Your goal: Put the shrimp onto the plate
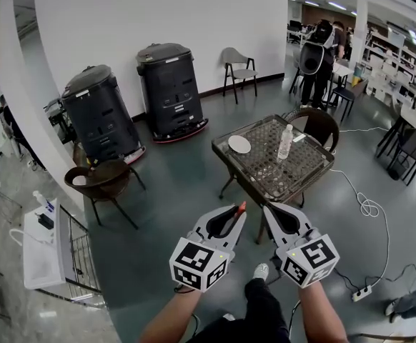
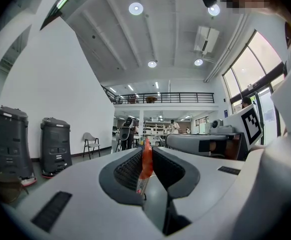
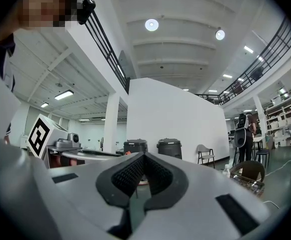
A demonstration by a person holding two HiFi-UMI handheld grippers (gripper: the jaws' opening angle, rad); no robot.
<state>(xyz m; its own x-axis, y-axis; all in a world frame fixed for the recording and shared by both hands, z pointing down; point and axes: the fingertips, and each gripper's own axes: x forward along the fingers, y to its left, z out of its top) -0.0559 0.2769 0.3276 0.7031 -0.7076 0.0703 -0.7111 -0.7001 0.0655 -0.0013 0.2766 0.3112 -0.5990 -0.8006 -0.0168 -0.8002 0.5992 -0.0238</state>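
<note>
L gripper (image 1: 236, 211) pinches shrimp (image 2: 146, 160); R gripper (image 1: 269, 210) jaws together, empty. Plate (image 1: 239, 144) at table (image 1: 266, 176) left edge, open floor (image 1: 172, 191) between.

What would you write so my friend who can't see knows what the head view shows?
The left gripper pinches a small orange shrimp above the floor, beside the shut, empty right gripper. Ahead stands a table with a white plate and a water bottle on it.

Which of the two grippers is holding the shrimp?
The left gripper: its jaws are shut on the orange shrimp, which sticks up past their tips. The right gripper is shut too, with nothing between its jaws.
</note>
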